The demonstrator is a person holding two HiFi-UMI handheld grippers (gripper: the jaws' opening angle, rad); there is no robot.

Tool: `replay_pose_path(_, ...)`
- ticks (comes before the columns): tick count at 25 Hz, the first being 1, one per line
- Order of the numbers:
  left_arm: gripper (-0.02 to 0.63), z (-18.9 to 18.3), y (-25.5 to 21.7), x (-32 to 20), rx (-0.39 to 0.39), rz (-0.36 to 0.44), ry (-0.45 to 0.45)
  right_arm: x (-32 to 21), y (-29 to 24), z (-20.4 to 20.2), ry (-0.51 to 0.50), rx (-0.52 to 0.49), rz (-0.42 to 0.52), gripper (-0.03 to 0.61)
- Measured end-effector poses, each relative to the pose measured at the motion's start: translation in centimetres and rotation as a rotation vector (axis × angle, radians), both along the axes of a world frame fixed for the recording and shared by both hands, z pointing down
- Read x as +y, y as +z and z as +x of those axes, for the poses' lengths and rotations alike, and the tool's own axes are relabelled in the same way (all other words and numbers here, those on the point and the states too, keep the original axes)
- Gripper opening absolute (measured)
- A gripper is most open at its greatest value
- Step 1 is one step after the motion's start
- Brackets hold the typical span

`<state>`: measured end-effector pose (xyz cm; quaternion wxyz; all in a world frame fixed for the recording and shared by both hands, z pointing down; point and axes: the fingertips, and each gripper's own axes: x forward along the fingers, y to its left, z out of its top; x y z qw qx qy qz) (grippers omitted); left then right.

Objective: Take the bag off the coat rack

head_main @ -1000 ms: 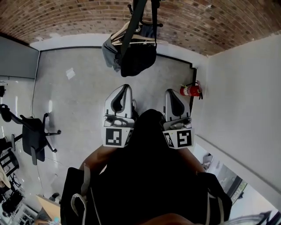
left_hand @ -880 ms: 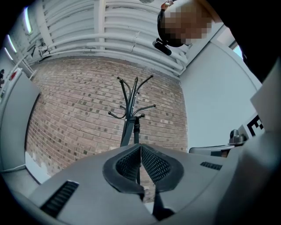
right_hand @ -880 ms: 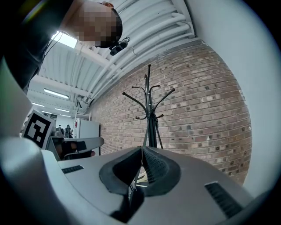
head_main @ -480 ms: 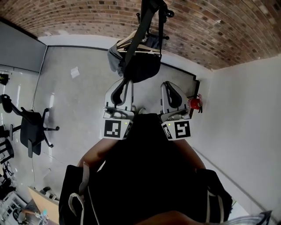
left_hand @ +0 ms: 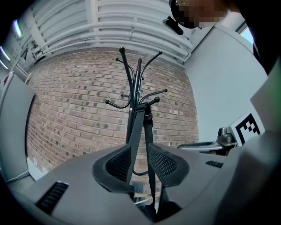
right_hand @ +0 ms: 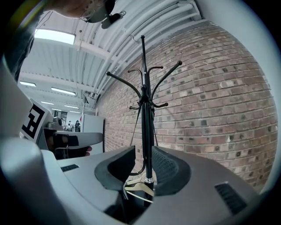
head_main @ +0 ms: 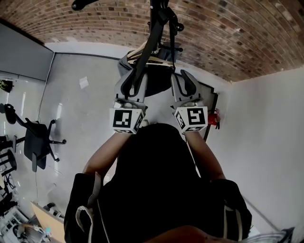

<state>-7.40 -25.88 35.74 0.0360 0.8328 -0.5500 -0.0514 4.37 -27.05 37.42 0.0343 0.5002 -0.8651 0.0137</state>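
A black coat rack (head_main: 159, 14) stands against the brick wall. A black bag (head_main: 159, 78) hangs from it by a long black strap (head_main: 148, 45). My left gripper (head_main: 133, 86) is raised to the strap. In the left gripper view its jaws (left_hand: 139, 160) are opening, and the strap's two bands (left_hand: 137, 132) run up between them to a hook without being pinched. My right gripper (head_main: 186, 84) is beside the bag, on its right. Its jaws (right_hand: 142, 169) stand open, with only the rack's pole (right_hand: 145, 110) showing beyond the gap.
A wooden hanger (right_hand: 139, 187) with a grey garment (head_main: 124, 64) also hangs on the rack, behind the bag. A red fire extinguisher (head_main: 216, 118) sits by the white wall at the right. An office chair (head_main: 35, 137) stands at the left.
Both grippers have moved up and forward to the coat rack. The left one now straddles the bag's strap; the right one has come level with the bag.
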Motion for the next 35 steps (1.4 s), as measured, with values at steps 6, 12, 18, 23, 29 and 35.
replay_pose_path(6,0.117,0.9,2.1,-3.3,-0.04,-0.033,-0.008,-4.1,0.4,0.6,0.045,0.03,0.036,0.106)
replay_pose_path(12,0.117,2.3,3.2,-7.0,-0.045,-0.095,0.007,-8.6,0.8,0.3,0.051,0.07,0.036,0.106)
replay_pose_path(18,0.119,2.9,3.2,-10.2,-0.132,-0.093,-0.036,-11.5,1.5,-1.0,0.04,0.12,0.024,0.106)
replay_pose_path(23,0.123,3.1,3.3,-11.2,-0.138,-0.094,-0.047,-13.0,2.6,-1.5,0.048,0.132,-0.007,0.106)
replay_pose_path(29,0.123,3.9,3.0,-12.1,-0.132,-0.09,-0.063,-13.8,2.4,-1.2,0.053,0.115,-0.014,0.104)
replay_pose_path(35,0.024,2.5,1.6,-12.5,-0.087,-0.063,-0.115,-13.8,2.0,-1.1,0.045,0.114,-0.004,0.024)
